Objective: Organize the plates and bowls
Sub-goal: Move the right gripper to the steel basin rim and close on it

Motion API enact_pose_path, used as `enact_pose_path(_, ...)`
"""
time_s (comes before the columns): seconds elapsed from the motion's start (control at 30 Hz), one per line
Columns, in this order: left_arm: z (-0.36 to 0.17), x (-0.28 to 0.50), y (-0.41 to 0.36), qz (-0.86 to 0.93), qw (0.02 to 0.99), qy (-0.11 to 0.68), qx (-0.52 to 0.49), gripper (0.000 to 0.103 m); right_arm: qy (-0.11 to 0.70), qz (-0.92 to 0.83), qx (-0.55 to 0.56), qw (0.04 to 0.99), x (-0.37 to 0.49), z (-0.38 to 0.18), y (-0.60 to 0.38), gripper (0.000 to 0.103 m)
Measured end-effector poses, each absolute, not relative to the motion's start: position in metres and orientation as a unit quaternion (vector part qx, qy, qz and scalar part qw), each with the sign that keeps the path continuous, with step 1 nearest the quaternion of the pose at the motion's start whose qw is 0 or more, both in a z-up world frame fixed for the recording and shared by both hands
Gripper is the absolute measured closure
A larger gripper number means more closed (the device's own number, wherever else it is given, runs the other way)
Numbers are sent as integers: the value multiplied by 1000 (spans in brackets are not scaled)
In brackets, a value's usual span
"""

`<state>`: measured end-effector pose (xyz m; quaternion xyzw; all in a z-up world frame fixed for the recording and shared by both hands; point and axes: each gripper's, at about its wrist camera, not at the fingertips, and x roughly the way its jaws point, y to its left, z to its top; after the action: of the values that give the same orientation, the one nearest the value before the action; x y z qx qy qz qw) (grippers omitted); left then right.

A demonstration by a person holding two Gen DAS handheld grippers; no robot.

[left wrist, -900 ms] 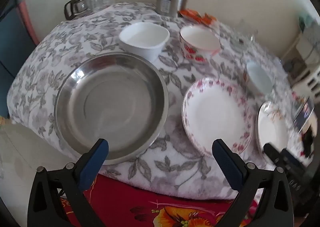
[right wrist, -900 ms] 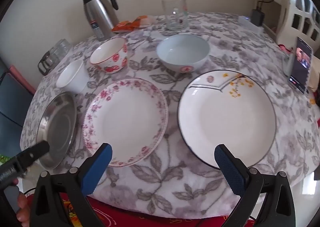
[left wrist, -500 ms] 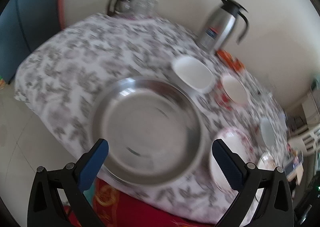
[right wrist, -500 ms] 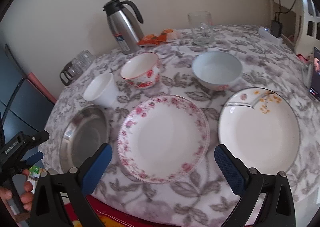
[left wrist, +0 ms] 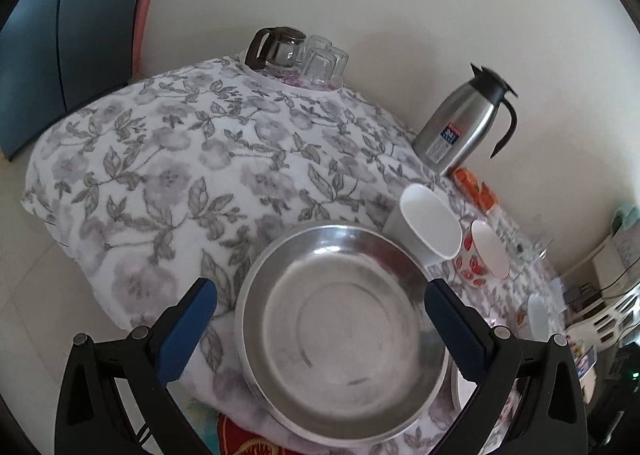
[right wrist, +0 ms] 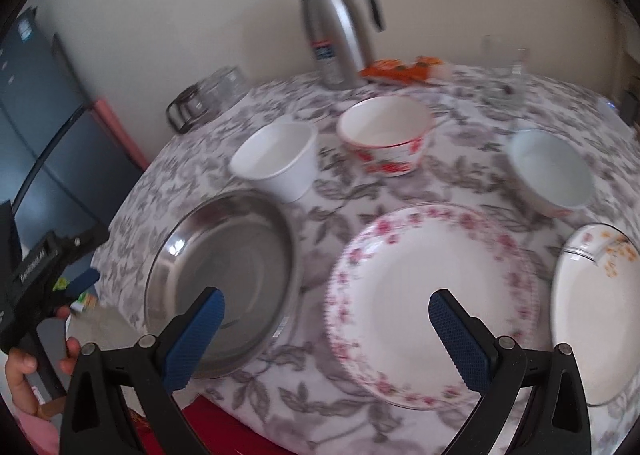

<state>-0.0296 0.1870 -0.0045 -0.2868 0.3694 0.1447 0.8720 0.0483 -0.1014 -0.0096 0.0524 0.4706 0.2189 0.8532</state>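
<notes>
A steel plate [left wrist: 340, 331] lies at the table's near left edge, right in front of my open left gripper [left wrist: 320, 315]; it also shows in the right wrist view [right wrist: 224, 279]. A rose-rimmed white plate [right wrist: 436, 303] lies in front of my open right gripper [right wrist: 326, 323]. A plate with a yellow sprig [right wrist: 596, 311] lies at the right. Behind them stand a plain white bowl [right wrist: 276, 163], a red-flowered bowl [right wrist: 386, 135] and a pale blue bowl [right wrist: 550, 171]. Both grippers are empty.
A steel thermos jug [right wrist: 338, 31] and an orange packet [right wrist: 400, 69] stand at the back by the wall. A glass coffee pot [left wrist: 276, 49] and upturned glasses [left wrist: 324, 63] sit at the far left corner. The flowered tablecloth [left wrist: 180, 163] drapes over the edges.
Both grippers have swung to the left. The left one now faces the steel plate and the table's left half; the right one has moved from the sprig plate to the rose plate.
</notes>
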Motion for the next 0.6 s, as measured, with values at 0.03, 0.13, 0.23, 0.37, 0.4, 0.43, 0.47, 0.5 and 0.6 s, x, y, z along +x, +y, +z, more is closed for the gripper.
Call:
enact_pose_path(0.03, -7, -30, 190, 139, 873, 365, -291, 0, 474, 223, 48, 850, 48, -12, -95, 0)
enact_pose_path(0.13, -15, -30, 195, 120, 876, 359, -300, 0, 483, 237, 38, 842, 49, -20, -80, 5)
enact_pose_path(0.23, -25, -26, 200, 102, 866, 379, -309, 0, 489, 248, 28, 836, 50, -27, -65, 20)
enact_pose_path(0.37, -37, -23, 203, 88, 857, 395, -319, 0, 501, 265, 18, 823, 51, -38, -51, 35)
enact_pose_path(0.4, -40, -22, 203, 89, 856, 401, -315, 0, 505, 267, 15, 821, 52, -41, -48, 39)
enact_pose_path(0.43, -42, -22, 202, 92, 853, 407, -312, 0, 509, 268, 13, 818, 54, -44, -46, 45)
enact_pose_path(0.47, -46, -21, 202, 94, 851, 413, -310, 0, 513, 267, 14, 815, 55, -47, -45, 49)
enact_pose_path(0.5, -48, -20, 203, 94, 848, 418, -311, 0, 519, 264, 15, 813, 58, -51, -44, 50)
enact_pose_path(0.6, -55, -20, 206, 93, 841, 427, -319, 2, 530, 264, 20, 806, 63, -60, -41, 61)
